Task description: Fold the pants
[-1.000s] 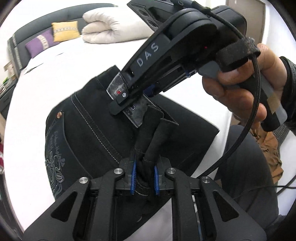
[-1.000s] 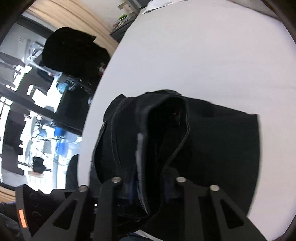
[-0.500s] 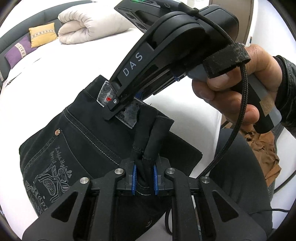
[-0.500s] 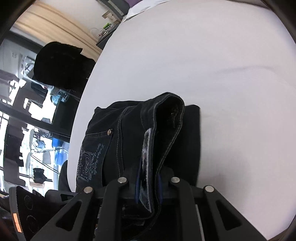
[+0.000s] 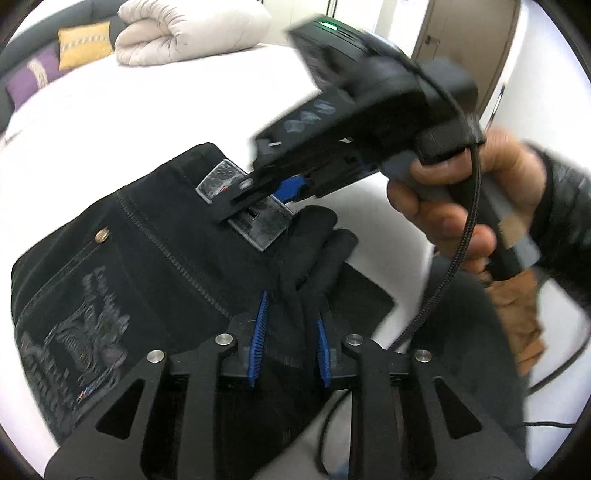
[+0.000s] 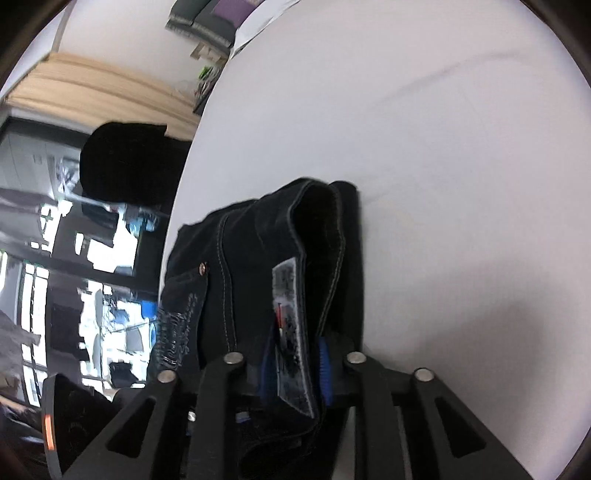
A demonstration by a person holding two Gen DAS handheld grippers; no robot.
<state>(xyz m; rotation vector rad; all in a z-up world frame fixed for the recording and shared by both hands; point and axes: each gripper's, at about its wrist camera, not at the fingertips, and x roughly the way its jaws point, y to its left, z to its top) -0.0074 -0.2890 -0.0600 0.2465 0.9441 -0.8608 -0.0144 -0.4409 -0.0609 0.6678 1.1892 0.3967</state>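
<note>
On the bed [image 5: 155, 110], the folded pants [image 5: 155, 258] lie flat. The left gripper [image 5: 290, 341] now spreads its fingers, letting go of the waistband; the right gripper [image 6: 295, 365] likewise opens off the label edge. Fold looks set down.

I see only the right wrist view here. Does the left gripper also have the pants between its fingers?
Observer: Yes, a bunched fold of the black pants stands between the blue pads of the left gripper; its jaws are opening.
Operator: Where is the right gripper from there?
Observer: Beyond the left one, its tip at the grey waistband patch, jaws opening around it.
Operator: What lies farther on the bed?
Observer: A rolled white duvet.
</note>
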